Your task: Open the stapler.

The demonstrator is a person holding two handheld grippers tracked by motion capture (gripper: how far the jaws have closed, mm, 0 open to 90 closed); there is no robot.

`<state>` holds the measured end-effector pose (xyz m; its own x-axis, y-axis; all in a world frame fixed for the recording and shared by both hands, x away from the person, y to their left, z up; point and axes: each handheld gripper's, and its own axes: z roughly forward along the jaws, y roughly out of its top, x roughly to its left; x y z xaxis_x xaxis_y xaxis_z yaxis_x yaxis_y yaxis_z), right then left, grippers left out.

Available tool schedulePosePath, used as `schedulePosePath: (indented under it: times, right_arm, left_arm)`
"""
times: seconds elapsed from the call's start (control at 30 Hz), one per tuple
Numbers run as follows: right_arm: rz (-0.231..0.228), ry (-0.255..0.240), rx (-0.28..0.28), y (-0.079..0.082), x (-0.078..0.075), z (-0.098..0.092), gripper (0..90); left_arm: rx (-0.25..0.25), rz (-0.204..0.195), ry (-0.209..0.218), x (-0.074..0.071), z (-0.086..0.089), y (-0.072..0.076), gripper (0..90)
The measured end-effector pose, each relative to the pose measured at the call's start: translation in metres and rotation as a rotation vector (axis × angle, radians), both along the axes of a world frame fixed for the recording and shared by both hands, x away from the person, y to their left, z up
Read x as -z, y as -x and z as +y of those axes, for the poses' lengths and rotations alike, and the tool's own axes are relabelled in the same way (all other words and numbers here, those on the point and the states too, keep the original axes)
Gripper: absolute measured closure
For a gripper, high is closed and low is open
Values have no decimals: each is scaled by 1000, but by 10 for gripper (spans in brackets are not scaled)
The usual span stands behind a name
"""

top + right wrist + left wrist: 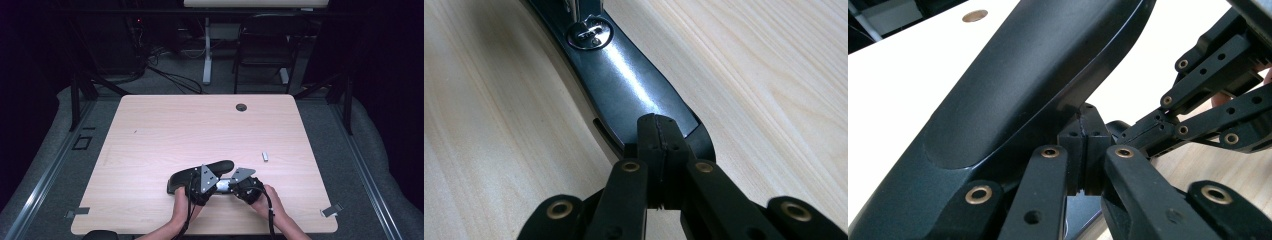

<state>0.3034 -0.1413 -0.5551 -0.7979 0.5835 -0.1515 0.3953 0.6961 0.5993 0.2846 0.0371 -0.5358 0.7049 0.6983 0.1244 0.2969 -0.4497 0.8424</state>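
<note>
Lying near the front edge of the table (150, 130), a big black stapler (200, 175) sits between the person's two hands. Its long rounded top arm shows in the left gripper view (1018, 85), rising over the light wood. Its flat shiny base shows in the right gripper view (624, 80), with a small round silver plate (589, 34) near the far end.

At the left side of the stapler is the left gripper (199, 191). Its two black jaws are pressed together, tip to tip, and they sit right under the stapler's top arm. Nothing can be seen pinched between them.

At the right end is the right gripper (239, 186). Its jaws are also pressed together, and their tips sit right at the near end of the stapler's base. I cannot tell if they pinch any part of it.

A small silver block (265, 156) lies on the table, off to the right of the stapler and apart from it. A dark round hole (241, 107) is near the table's far edge.
</note>
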Motion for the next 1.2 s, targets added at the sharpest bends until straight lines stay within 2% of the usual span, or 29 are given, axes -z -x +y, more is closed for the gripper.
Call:
schedulePosePath:
  times: [0.03,0.3,0.4,0.87,0.9,1.2]
  right_arm:
    - [-9,-28,17,1,2,1,900]
    - [-13,-36,20,1,3,1,900]
    - [-9,-6,9,0,0,1,900]
    - [-9,-22,9,1,1,1,900]
    - [-11,-5,7,1,0,1,900]
    - [-10,-4,7,1,0,1,900]
  left_arm:
    - [0,-1,1,0,0,0,900]
    - [-5,-17,19,-5,2,1,900]
    - [-7,-23,26,-8,3,1,900]
    - [-22,-30,63,-15,7,0,900]
    - [-25,-28,66,-16,8,0,900]
    - [-29,-27,91,-21,11,0,900]
